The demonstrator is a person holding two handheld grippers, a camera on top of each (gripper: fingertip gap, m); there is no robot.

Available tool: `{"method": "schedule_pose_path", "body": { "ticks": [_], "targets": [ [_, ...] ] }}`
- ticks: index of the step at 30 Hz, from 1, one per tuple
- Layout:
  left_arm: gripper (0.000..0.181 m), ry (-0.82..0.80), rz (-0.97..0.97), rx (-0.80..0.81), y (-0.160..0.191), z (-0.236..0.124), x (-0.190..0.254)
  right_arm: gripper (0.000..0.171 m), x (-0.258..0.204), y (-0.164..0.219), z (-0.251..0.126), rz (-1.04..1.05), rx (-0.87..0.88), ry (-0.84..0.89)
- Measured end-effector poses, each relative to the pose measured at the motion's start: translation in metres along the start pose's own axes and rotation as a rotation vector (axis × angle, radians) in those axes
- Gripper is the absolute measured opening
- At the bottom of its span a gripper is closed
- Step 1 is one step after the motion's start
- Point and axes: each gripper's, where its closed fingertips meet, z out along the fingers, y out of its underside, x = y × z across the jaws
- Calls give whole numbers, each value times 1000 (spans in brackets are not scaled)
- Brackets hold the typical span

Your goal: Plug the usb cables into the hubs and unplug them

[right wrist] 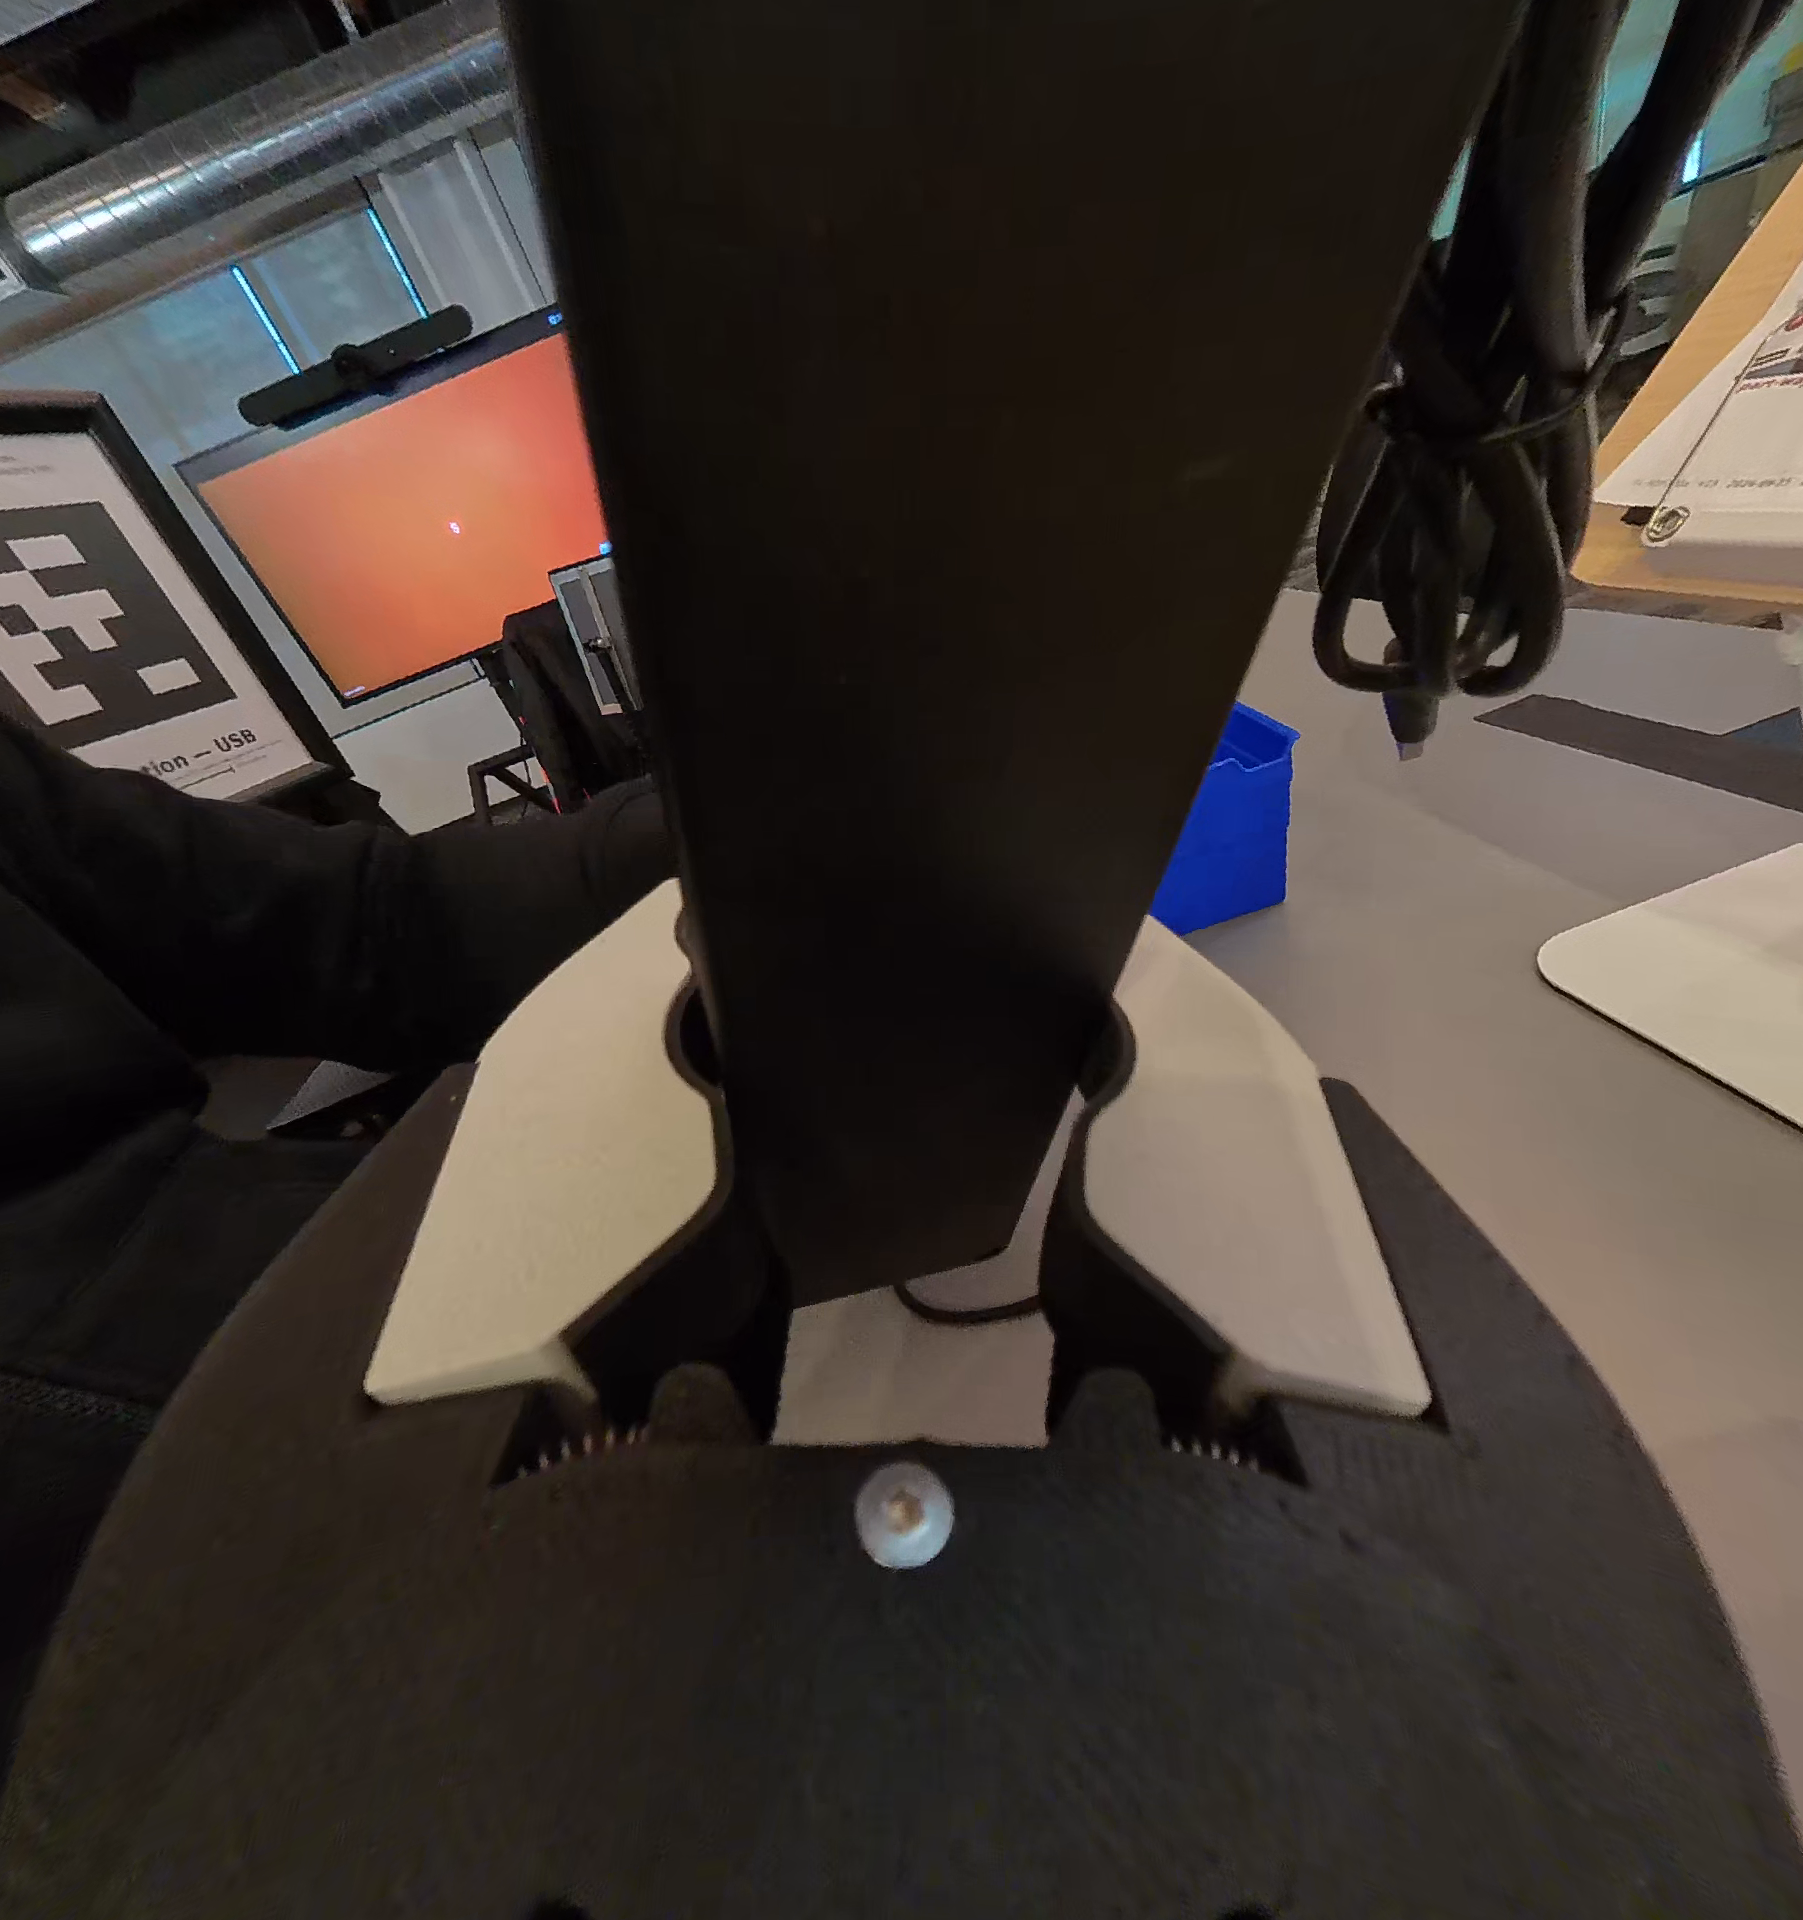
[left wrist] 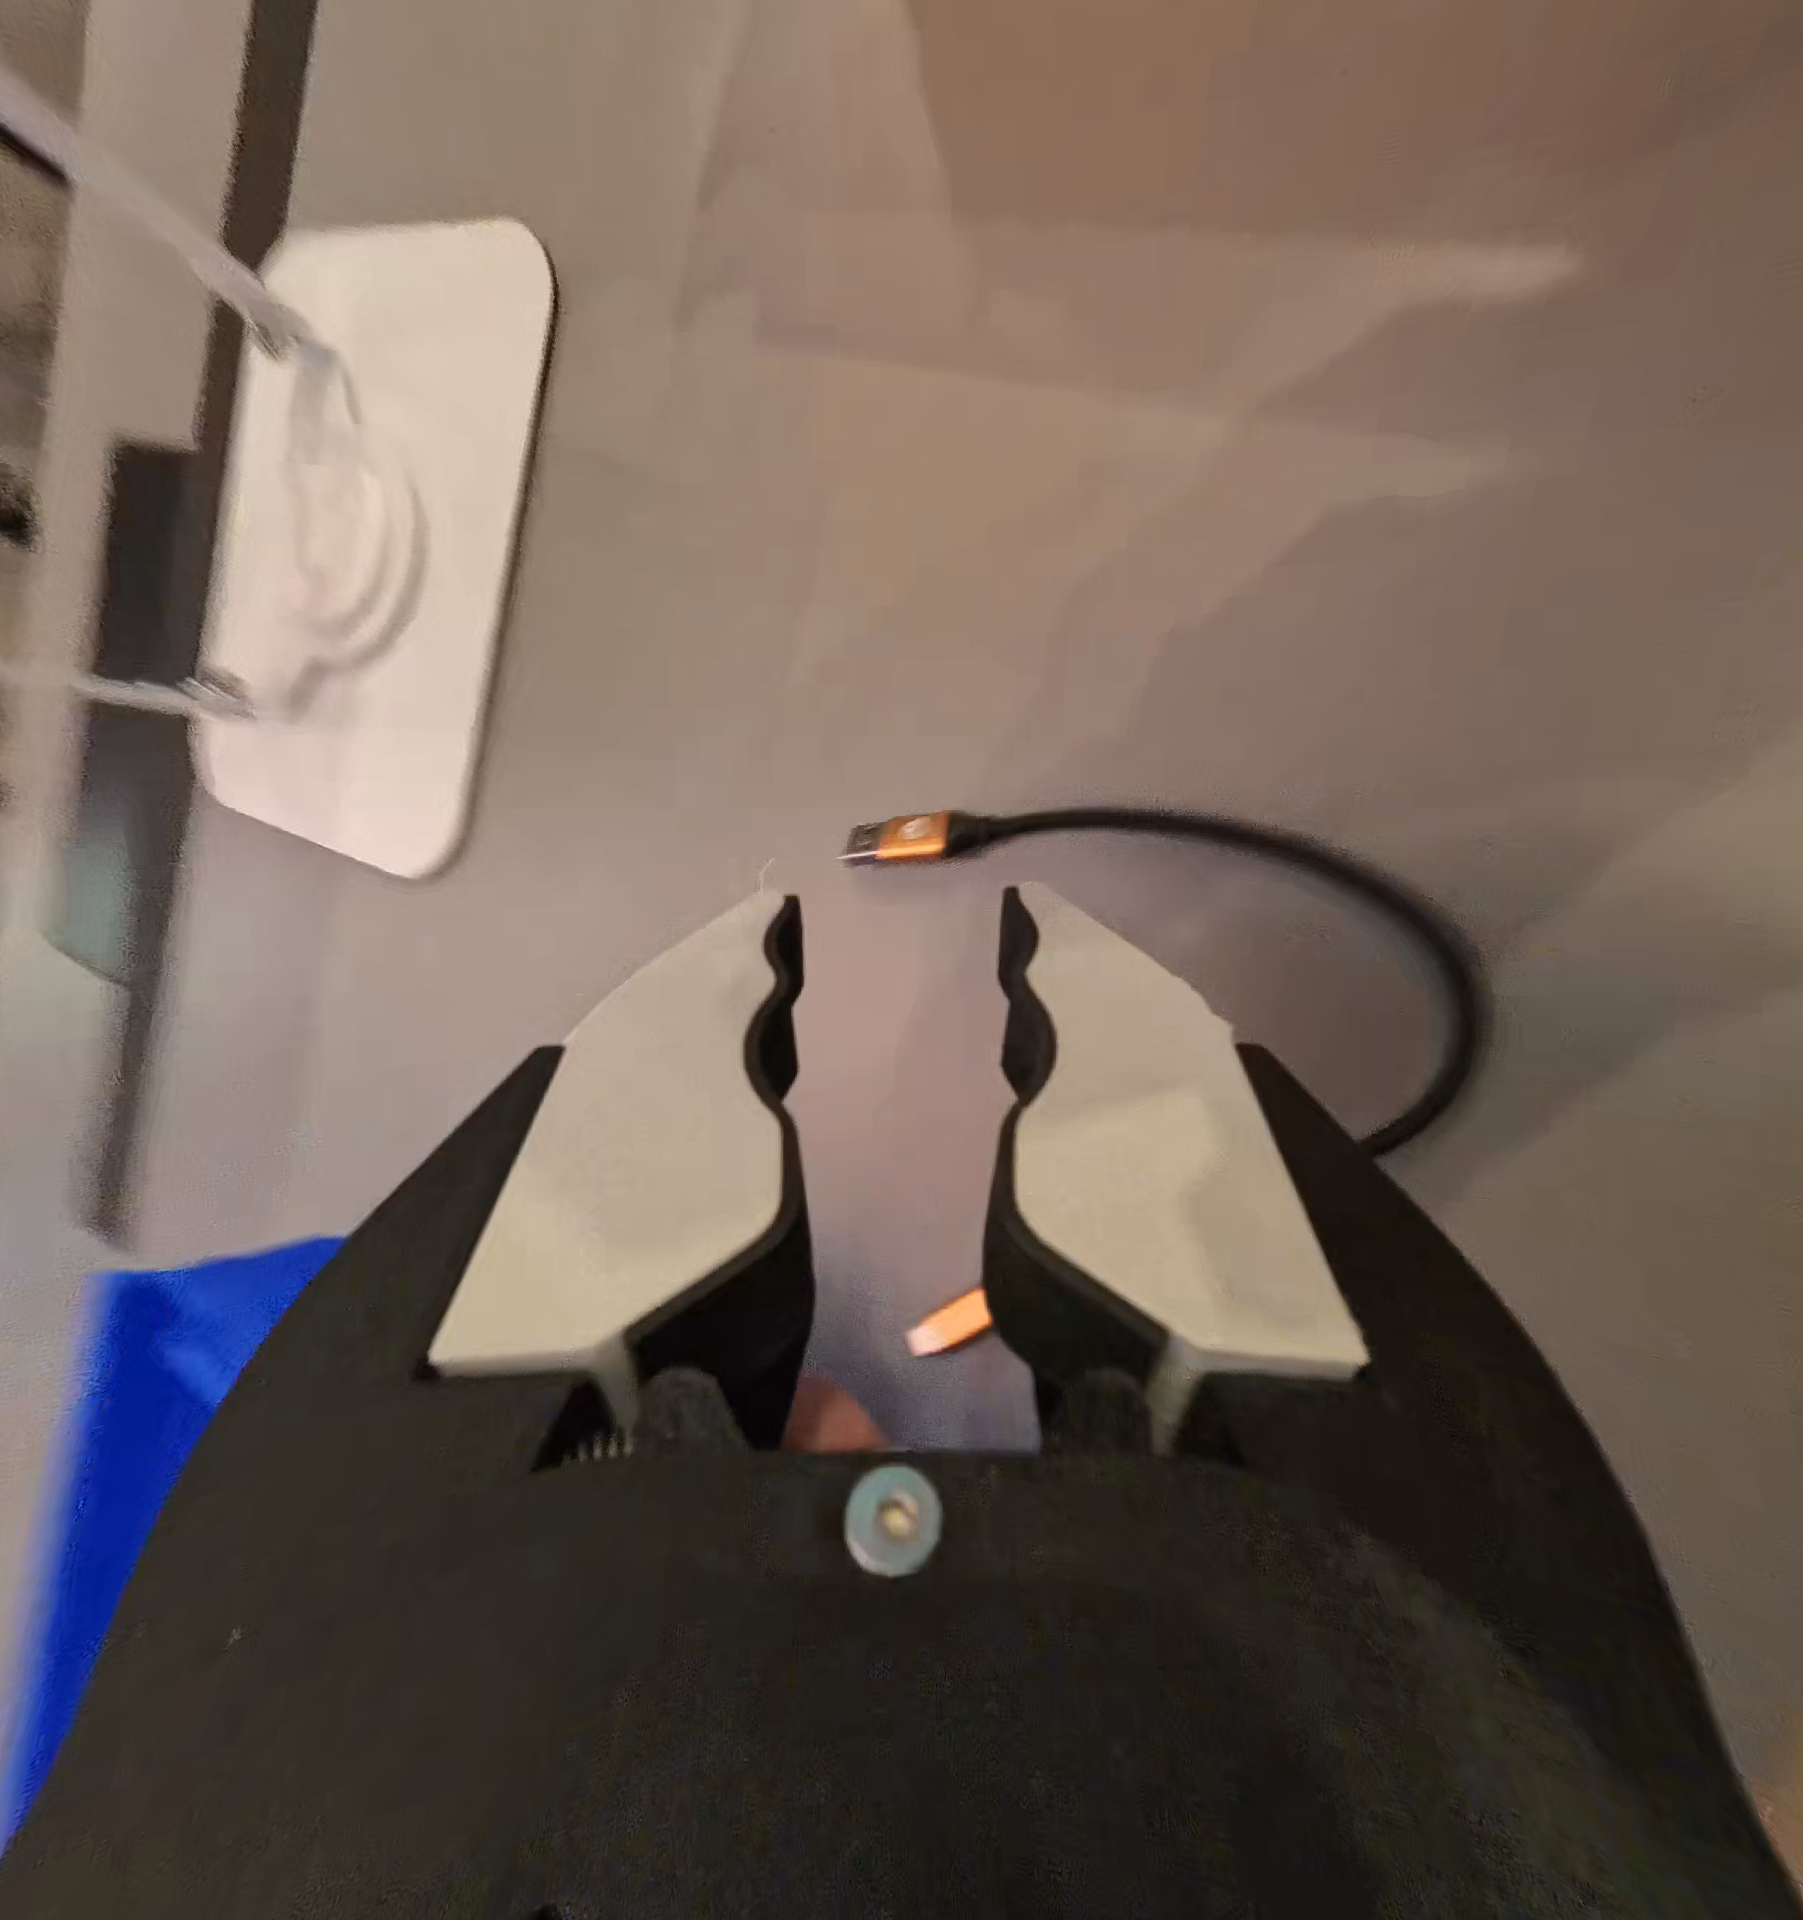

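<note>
In the left wrist view my left gripper [left wrist: 899, 902] is open and empty, pointing down at the grey table [left wrist: 1188, 520]. Just beyond its fingertips lies a black USB cable [left wrist: 1396, 914] with an orange plug [left wrist: 902, 840], apart from the fingers. A second orange plug end [left wrist: 947, 1328] shows low between the fingers. In the right wrist view my right gripper [right wrist: 912, 935] is shut on a long flat black hub [right wrist: 928, 520] that rises up through the frame. A tied bundle of black cable [right wrist: 1468, 499] hangs beside it.
A blue bin [right wrist: 1229, 831] stands on the table behind the hub; it also shows in the left wrist view [left wrist: 149, 1455]. A white stand base [left wrist: 377, 540] [right wrist: 1707, 987] sits nearby. A person's black sleeve [right wrist: 253, 914], an orange screen [right wrist: 409, 520] and a framed marker board [right wrist: 66, 603] lie to the left. Some 20 centimetres of space lies between my two pairs of fingers.
</note>
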Motion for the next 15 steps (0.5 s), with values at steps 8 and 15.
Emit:
{"method": "schedule_pose_path", "body": {
  "ticks": [8,15],
  "targets": [
    [51,104,-550,-109,21,56,27,67,-8,-2,3,-18,-3,-14],
    [43,111,-596,-82,7,75,24,67,-10,-8,1,-18,22,-27]
  ]
}}
